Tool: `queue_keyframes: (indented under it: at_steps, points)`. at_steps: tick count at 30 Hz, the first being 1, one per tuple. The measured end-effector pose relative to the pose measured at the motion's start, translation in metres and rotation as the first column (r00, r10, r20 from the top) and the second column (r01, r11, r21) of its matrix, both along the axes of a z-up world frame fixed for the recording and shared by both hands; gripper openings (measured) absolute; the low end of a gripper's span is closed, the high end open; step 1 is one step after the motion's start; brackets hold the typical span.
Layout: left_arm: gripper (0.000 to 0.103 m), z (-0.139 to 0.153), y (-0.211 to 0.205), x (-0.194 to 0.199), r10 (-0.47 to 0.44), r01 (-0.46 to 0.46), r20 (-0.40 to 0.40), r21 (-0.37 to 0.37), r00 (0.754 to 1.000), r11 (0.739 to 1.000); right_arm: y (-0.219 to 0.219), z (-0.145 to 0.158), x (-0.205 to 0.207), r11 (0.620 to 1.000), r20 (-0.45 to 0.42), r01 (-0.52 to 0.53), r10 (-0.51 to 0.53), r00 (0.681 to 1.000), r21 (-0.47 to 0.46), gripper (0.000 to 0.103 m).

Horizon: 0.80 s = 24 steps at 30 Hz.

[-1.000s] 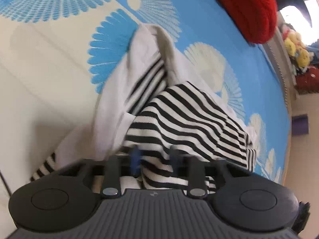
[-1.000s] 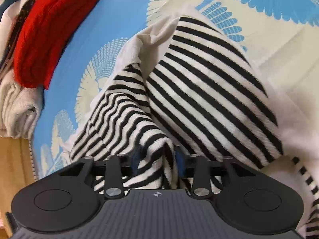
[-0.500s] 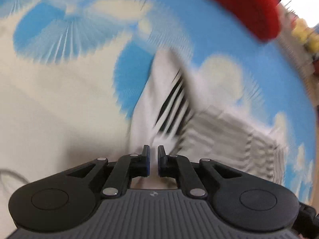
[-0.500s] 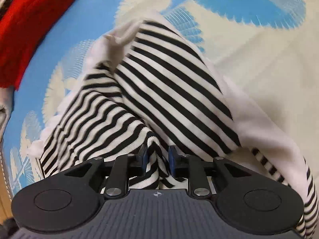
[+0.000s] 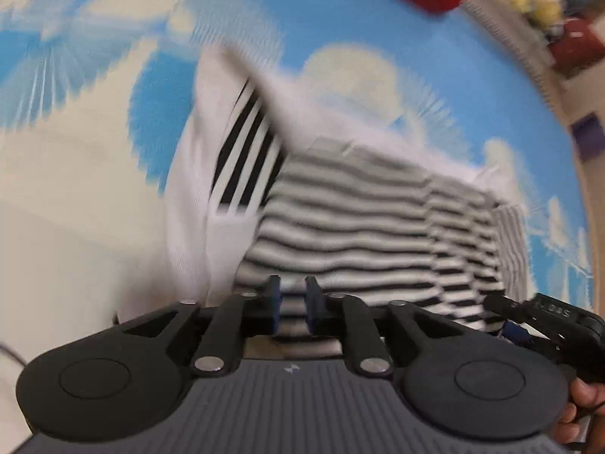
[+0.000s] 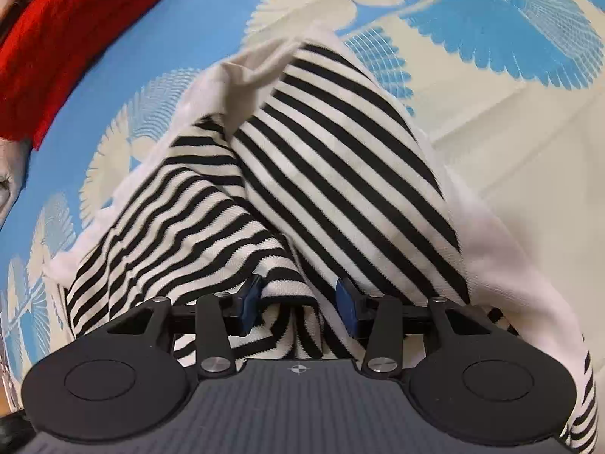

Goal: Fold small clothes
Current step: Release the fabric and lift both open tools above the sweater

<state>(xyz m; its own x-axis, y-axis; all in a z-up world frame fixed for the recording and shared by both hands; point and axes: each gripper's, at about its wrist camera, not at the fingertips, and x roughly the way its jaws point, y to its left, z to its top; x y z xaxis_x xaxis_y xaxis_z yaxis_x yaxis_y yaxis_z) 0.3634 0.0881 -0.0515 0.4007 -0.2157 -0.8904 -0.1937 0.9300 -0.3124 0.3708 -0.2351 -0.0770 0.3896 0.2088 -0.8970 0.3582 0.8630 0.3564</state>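
In the blurred left wrist view, the left gripper [image 5: 291, 304] has just been parting its jaws to a narrow gap clear of the cloth, seemingly letting go after laying a fold, and the black-and-white striped knit garment [image 5: 363, 227] lies beyond it on the blue and cream fan-patterned cloth [image 5: 378, 19]. In the right wrist view, the right gripper [image 6: 298, 304] has also just been opening, now fairly wide, with a ridge of the striped fabric lying loose between its pads, so the garment rests bunched on the patterned cloth near a red knitted item [image 6: 68, 34].
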Motion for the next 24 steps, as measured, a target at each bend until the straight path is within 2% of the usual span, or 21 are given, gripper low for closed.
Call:
queue_keyframes:
  at_steps: [1,2,3,5,7,8,9,10,12,13,15,17,20,21,24]
  points:
    - [0.035,0.002,-0.002,-0.002,-0.016,0.016,0.031,0.016,0.999,1.000,0.004,0.006,0.000,1.000,0.047,-0.024,0.024,0.999,-0.003,0.046]
    - [0.037,-0.004,-0.002,-0.002,-0.025,0.024,0.015,0.036,1.000,0.999,0.008,0.008,-0.003,0.999,0.081,-0.046,0.046,0.996,0.000,0.047]
    - [0.037,-0.014,-0.003,-0.006,-0.030,0.032,-0.034,0.060,0.999,0.998,0.010,0.007,-0.001,0.997,0.082,-0.073,0.074,0.994,-0.009,0.047]
    - [0.038,-0.031,-0.003,-0.011,-0.035,0.044,-0.101,0.090,0.994,0.995,0.006,-0.009,0.002,0.998,-0.015,-0.055,0.055,0.998,-0.035,0.045]
    - [0.038,-0.021,-0.002,-0.020,-0.016,0.024,-0.067,0.117,0.998,0.993,-0.006,-0.004,-0.007,1.000,-0.018,-0.006,0.006,1.000,-0.001,0.043]
    - [0.038,-0.008,-0.004,-0.025,-0.014,0.018,-0.034,0.146,0.999,0.989,-0.006,0.005,-0.008,1.000,-0.013,0.006,-0.006,1.000,-0.018,0.046]
    - [0.038,0.008,-0.006,-0.032,-0.028,0.022,0.032,0.170,0.999,0.985,-0.006,0.024,-0.013,1.000,0.039,0.010,-0.009,0.999,-0.030,0.045]
    - [0.039,0.027,-0.011,-0.042,-0.048,0.026,0.107,0.201,0.993,0.979,-0.007,0.046,-0.020,0.999,0.127,0.005,0.000,0.992,-0.033,0.045]
    - [0.040,0.066,-0.016,-0.069,-0.063,0.004,0.233,0.244,0.970,0.970,-0.009,0.089,-0.039,0.997,0.285,-0.003,0.024,0.958,-0.071,0.045]
    - [0.041,0.083,-0.020,-0.082,-0.065,-0.005,0.277,0.245,0.959,0.970,-0.011,0.113,-0.055,0.996,0.373,-0.002,0.036,0.927,-0.093,0.045]
    - [0.041,0.115,-0.022,-0.108,-0.070,-0.017,0.346,0.242,0.936,0.970,-0.023,0.147,-0.088,0.992,0.479,0.018,0.043,0.877,-0.121,0.045]
    - [0.042,0.139,-0.024,-0.138,-0.071,-0.032,0.398,0.248,0.914,0.968,-0.035,0.170,-0.122,0.992,0.542,0.005,0.063,0.838,-0.123,0.045]
    - [0.059,0.168,-0.028,-0.196,-0.076,-0.061,0.483,0.263,0.872,0.963,-0.047,0.193,-0.182,0.983,0.605,-0.039,0.143,0.783,-0.181,0.045]
    - [0.060,0.172,-0.029,-0.219,-0.082,-0.070,0.508,0.273,0.857,0.959,-0.049,0.197,-0.203,0.975,0.621,-0.057,0.181,0.763,-0.214,0.045]
    - [0.060,0.170,-0.035,-0.275,-0.117,-0.064,0.531,0.309,0.839,0.949,-0.057,0.195,-0.257,0.947,0.625,-0.119,0.288,0.725,-0.298,0.045]
